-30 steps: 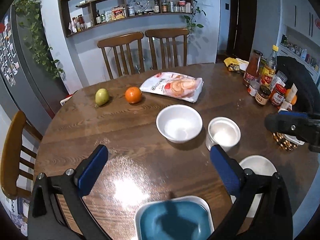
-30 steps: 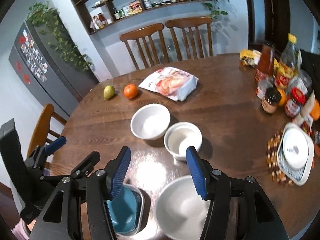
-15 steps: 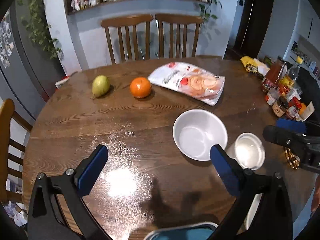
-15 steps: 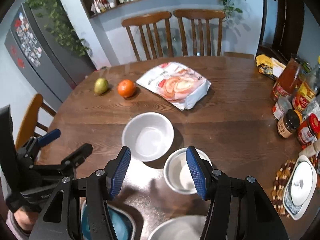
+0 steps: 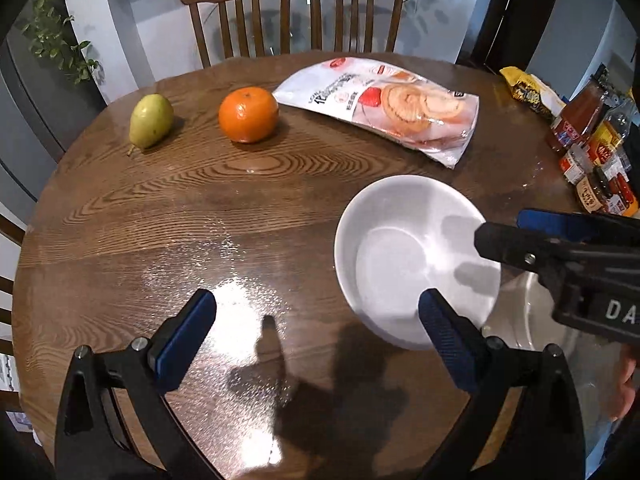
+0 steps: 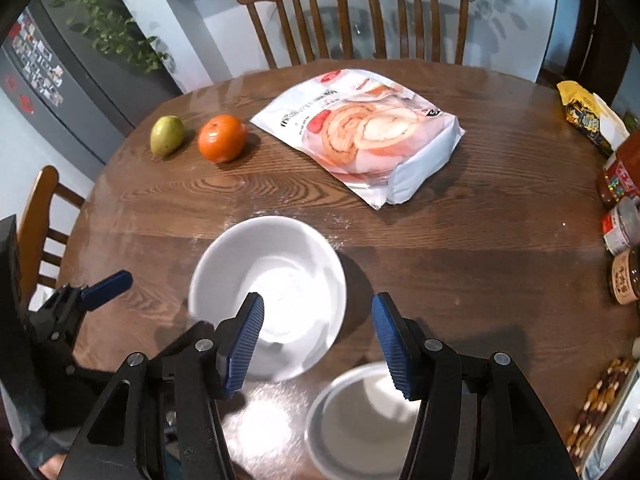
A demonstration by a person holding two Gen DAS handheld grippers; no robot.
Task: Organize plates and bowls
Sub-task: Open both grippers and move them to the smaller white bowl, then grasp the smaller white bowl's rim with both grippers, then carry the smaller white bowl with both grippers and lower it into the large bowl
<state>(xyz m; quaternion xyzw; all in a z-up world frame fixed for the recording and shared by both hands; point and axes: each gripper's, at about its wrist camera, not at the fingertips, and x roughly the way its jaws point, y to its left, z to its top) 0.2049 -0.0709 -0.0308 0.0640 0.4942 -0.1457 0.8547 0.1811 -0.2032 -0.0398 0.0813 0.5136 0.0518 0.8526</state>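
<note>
Taking the round white ceramic bowl (image 6: pixel 267 296) as the landmark: the right tongs (image 6: pixel 318 340) hang nearest the camera, jaws about half apart and empty, one pad over the bowl's near rim, the other outside it over the round dark wooden worktop (image 6: pixel 460 264). Whether a pad touches the rim I cannot tell. Just right of and nearer than the bowl stands a smaller white cup-like bowl (image 6: pixel 360 412). The left tongs (image 5: pixel 320 332) sit to the bowl's left, spread wide, holding nothing. By my reading the step in hand is the approach to pick up the bowl; next, the right tongs need to straddle the rim and close. Beyond the bowl lie a white snack bag (image 6: pixel 360 136), an orange (image 6: pixel 222 138) and a green pear (image 6: pixel 167 135).
</note>
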